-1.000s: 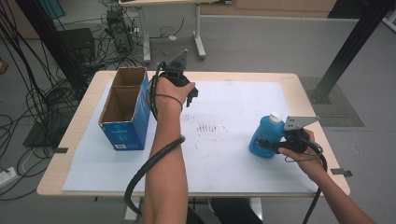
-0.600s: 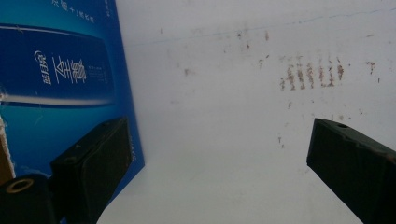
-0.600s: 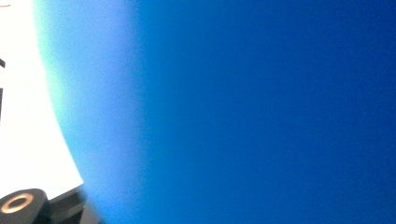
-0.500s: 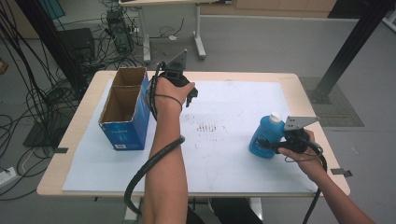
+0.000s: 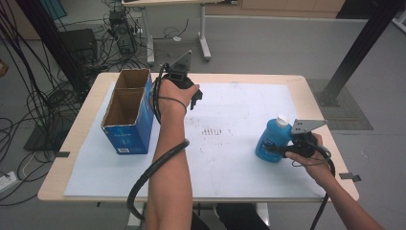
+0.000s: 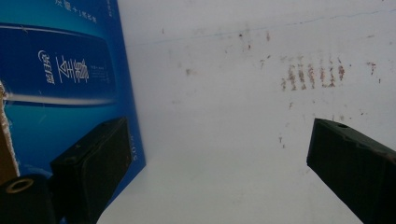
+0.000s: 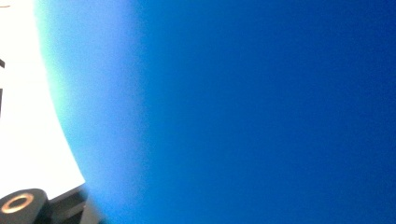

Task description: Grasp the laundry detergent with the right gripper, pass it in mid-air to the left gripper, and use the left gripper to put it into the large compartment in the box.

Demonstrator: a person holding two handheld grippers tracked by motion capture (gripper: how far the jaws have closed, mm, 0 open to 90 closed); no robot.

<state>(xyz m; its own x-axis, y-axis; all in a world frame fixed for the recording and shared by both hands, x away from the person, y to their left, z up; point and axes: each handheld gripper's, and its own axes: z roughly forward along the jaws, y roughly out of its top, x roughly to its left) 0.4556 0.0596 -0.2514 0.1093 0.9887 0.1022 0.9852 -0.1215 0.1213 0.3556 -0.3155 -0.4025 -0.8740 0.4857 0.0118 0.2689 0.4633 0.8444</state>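
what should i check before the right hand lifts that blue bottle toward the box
1. Right gripper at the blue bottle: ok, pressed close against its side.
2. Grip firmly closed on it: cannot tell, the right gripper view is too near to show the jaws.
3. Bottle upright with white cap on: ok.
4. Cardboard box open at the top: ok, both compartments look empty.
5. Left gripper free: ok, jaws wide apart over the white mat, beside the box.

A: What is showing blue?
B: The cardboard box (image 5: 128,125), with white lettering, and the white-capped bottle (image 5: 271,140).
A: And the white table sheet (image 5: 230,158)?
B: Showing brown smudges (image 6: 312,74).
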